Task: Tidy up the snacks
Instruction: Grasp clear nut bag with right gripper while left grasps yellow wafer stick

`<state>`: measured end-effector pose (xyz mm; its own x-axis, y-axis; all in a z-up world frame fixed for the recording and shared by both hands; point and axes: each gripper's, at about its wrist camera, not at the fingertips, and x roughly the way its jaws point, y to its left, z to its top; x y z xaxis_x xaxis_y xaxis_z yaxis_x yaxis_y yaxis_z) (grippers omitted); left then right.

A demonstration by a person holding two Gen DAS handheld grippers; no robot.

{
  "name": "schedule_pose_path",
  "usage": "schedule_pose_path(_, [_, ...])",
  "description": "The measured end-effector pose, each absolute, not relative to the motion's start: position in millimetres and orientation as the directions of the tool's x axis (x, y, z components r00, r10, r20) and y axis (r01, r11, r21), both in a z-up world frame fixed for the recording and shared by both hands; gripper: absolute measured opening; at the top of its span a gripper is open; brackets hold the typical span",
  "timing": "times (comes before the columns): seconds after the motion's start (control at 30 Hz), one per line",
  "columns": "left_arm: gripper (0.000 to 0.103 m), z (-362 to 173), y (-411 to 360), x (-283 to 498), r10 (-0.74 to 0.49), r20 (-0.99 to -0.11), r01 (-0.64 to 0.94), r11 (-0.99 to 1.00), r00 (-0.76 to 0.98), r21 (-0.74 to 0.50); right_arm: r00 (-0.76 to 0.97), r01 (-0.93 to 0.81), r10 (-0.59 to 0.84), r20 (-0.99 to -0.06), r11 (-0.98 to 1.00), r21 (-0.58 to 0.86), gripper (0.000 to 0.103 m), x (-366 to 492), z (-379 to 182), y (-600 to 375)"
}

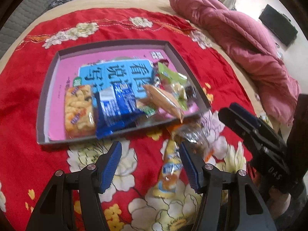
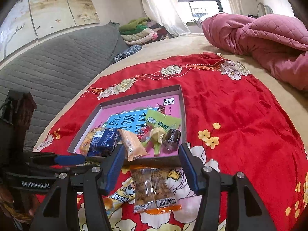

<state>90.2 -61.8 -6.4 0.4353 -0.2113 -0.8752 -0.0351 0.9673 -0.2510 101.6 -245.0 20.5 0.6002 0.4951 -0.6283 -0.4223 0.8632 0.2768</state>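
Observation:
A shallow grey tray (image 1: 123, 43) (image 2: 138, 96) lined with a pink and blue book lies on the red cloth. In it are a yellow-orange snack pack (image 1: 79, 109), a blue packet (image 1: 115, 107) (image 2: 104, 140), a tan packet (image 1: 163, 101) (image 2: 132, 144) leaning at the near edge, a green packet (image 1: 171, 75) (image 2: 159, 119) and a dark candy (image 2: 172, 138). In front of the tray lie a yellow packet (image 1: 169, 171) (image 2: 119, 194) and a clear orange packet (image 1: 192, 136) (image 2: 154, 190). My left gripper (image 1: 152, 165) (image 2: 82, 160) is open and empty. My right gripper (image 2: 151, 168) (image 1: 229, 111) hangs open above the orange packet without pressing it.
The red floral cloth (image 2: 240, 119) covers a beige bed. A bunched pink quilt (image 2: 269, 38) (image 1: 240, 38) lies at the far right. A grey padded headboard (image 2: 57, 61) runs along the left, with folded clothes (image 2: 140, 30) behind it.

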Motion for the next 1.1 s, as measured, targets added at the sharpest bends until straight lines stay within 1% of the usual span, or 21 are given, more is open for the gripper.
schedule_pose_path(0.3, [0.064,-23.8,-76.6,80.8,-0.242,-0.896,-0.003,0.965,0.372,-0.262,0.585,-0.407,0.481,-0.654,0.871,0.277,0.058,96.0,16.6,-246.2])
schedule_pose_path(0.6, [0.064,-41.5,-97.2,74.1,-0.273,-0.914,0.064,0.962,0.301,-0.267,0.524,-0.401,0.466,-0.713,0.873,0.276,0.058,96.3,1.6,-243.8])
schedule_pose_path(0.73, [0.064,-48.8,-98.5,73.0,-0.283,-0.917,0.064,0.959,0.279,-0.277,0.481,-0.414,0.463,-0.745,0.869,0.273,0.058,97.3,-7.9,-238.4])
schedule_pose_path(0.83, [0.064,-52.1,-97.8,72.3,-0.278,-0.919,0.064,0.96,0.278,-0.271,0.443,-0.43,0.463,-0.768,0.861,0.271,0.058,98.1,-15.8,-232.9])
schedule_pose_path(1.1, [0.064,-55.5,-101.6,75.0,-0.266,-0.92,0.09,0.964,0.288,-0.25,0.391,-0.462,0.474,-0.789,0.842,0.277,0.058,99.6,-29.5,-224.1])
